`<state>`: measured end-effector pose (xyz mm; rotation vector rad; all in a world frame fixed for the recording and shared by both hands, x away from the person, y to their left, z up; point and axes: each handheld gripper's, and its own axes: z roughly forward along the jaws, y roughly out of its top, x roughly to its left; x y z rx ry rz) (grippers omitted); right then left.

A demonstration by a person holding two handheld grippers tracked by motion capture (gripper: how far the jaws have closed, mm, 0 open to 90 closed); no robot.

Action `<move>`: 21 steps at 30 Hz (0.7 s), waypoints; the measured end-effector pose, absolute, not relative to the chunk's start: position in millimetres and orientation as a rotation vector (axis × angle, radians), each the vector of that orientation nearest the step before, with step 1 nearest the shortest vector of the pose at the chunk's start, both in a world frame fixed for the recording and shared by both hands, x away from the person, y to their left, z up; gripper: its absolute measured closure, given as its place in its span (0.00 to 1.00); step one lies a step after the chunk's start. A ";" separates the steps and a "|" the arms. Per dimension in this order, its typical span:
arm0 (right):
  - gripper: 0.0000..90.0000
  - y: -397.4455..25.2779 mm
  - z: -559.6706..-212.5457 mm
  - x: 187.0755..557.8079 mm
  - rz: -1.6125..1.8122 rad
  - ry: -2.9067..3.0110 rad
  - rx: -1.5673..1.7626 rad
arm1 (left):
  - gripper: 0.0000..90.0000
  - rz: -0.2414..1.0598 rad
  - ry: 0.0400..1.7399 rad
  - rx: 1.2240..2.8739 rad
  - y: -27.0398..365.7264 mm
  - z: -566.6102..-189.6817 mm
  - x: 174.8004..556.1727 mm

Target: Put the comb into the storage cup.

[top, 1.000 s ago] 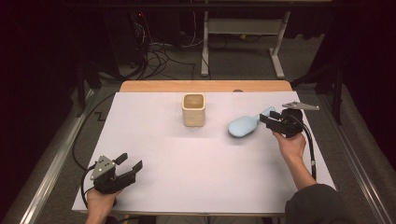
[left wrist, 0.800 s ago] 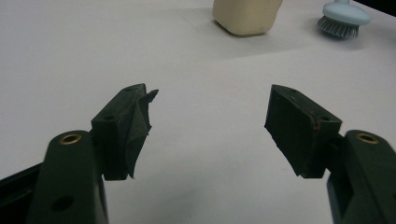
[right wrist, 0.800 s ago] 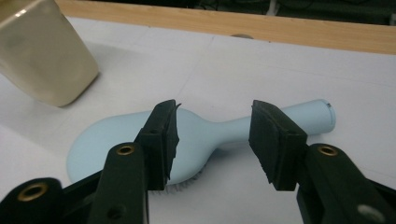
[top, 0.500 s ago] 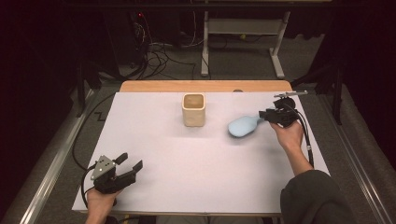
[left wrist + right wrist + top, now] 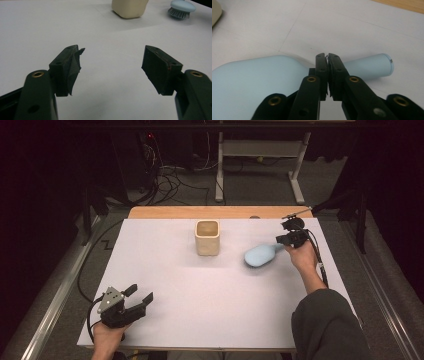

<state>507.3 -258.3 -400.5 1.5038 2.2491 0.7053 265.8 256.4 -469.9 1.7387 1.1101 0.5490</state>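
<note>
The right gripper (image 5: 286, 239) has moved since a second ago: in the earlier high view it was at the handle end of the light blue brush (image 5: 259, 255) with its grey plate tilted to the right, and now the hand has turned and sits a little further toward the far edge of the table (image 5: 165, 270). In the right gripper view its jaws are closed flat against each other with nothing between them, and they stand just above the handle of the brush, which passes under them. So the jaws have no hold of the brush; I judge that the grip was missed or that the gripper only presses or pushes on the handle, and the jaws must open again before a real pick.

The brush itself lies in about the same place as before, on the white sheet near the right edge, bristles down, to the right of the cream cup (image 5: 207, 237) that stands close to the far edge.

The left gripper (image 5: 136, 301) rests unchanged near the near left corner, its jaws wide apart and empty, pointing toward the cup and the brush
</note>
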 end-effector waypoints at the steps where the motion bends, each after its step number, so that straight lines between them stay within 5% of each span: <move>1: 1.00 -256.0 -401.0 509.9 0.694 2.254 1.505 | 0.35 0.549 1.109 1.738 256.4 -469.8 265.4; 21: 1.00 -235.4 -416.7 537.7 0.452 2.305 1.537 | 0.35 0.542 1.097 1.742 255.8 -469.3 264.6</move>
